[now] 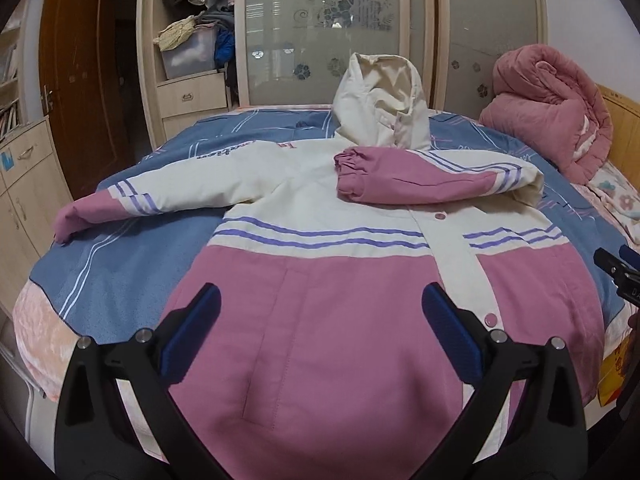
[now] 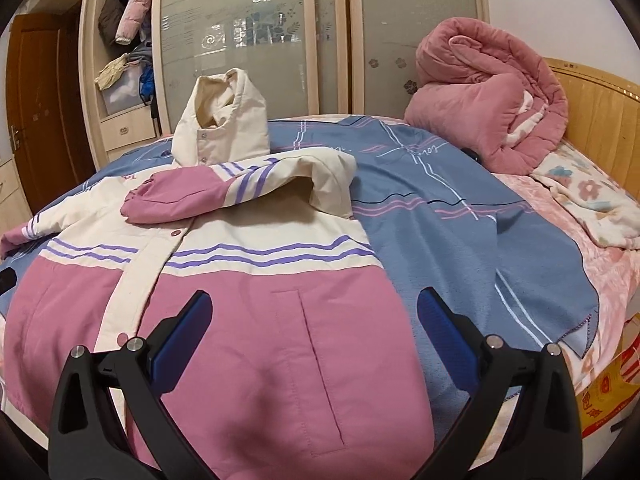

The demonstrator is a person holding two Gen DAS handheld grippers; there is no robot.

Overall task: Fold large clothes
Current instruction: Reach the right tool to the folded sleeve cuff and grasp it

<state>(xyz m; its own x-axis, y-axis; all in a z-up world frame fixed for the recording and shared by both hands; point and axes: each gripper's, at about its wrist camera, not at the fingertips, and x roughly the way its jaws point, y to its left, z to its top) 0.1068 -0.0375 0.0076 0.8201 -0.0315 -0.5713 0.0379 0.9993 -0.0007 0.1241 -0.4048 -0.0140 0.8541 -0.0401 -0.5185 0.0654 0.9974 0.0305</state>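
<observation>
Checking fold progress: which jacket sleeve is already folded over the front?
The sleeve on the right gripper's side, its pink cuff on the chest; the other sleeve lies stretched out on the blanket.

Jacket spread front-up on the blanket covering the bed, hem nearest the cameras, hood standing upright at the far end. One sleeve folded across the chest; the other sleeve stretched out to the left. Rolled quilt at the far right by the headboard. Wardrobe behind the bed. Left gripper and right gripper above the hem, jaws apart.
</observation>
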